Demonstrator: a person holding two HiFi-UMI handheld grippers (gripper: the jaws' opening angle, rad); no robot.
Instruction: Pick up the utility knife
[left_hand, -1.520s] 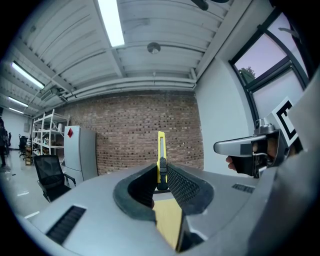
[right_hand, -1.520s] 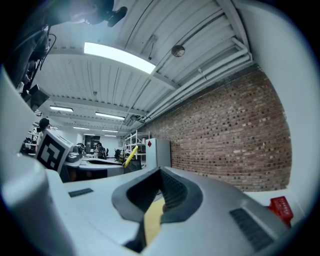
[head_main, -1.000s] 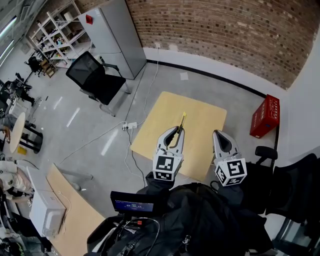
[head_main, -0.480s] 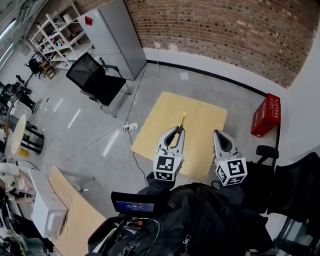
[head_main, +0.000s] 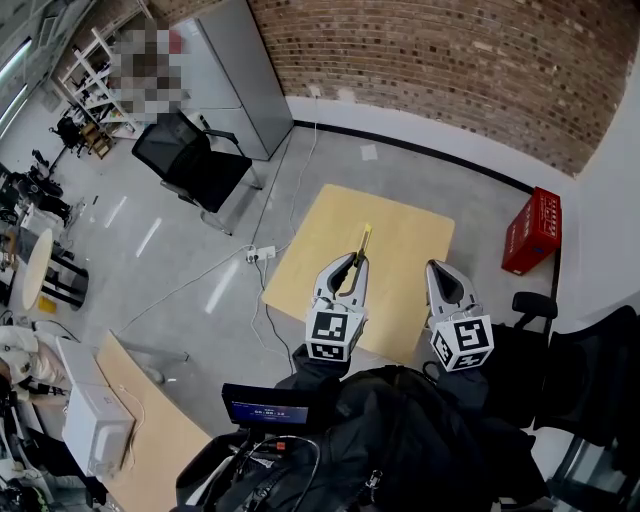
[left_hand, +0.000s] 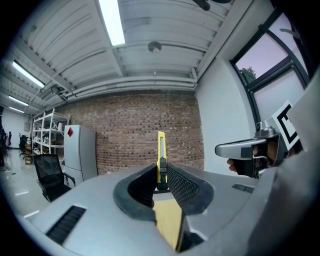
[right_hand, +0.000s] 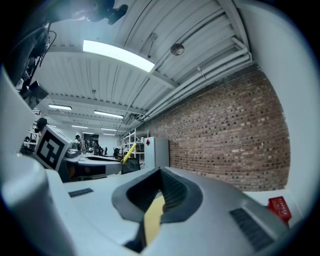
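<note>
Left tool (left_hand: 161, 175) clamps the yellow utility knife (left_hand: 161, 145) above the table (head_main: 405, 245).

The slim yellow utility knife (left_hand: 161, 147) has its lower end buried between the left claw's (left_hand: 161, 176) black ribbed pads (left_hand: 182, 186); from overhead, only its front tip pokes out.

Grips yellow utility knife (head_main: 365, 240) in left gripper (head_main: 353, 264), pointing to twelve o'clock over wooden table (head_main: 405, 235). Holds right gripper (head_main: 438, 268) at three o'clock of it. Beyond table's three o'clock, red crate (head_main: 530, 232).
</note>
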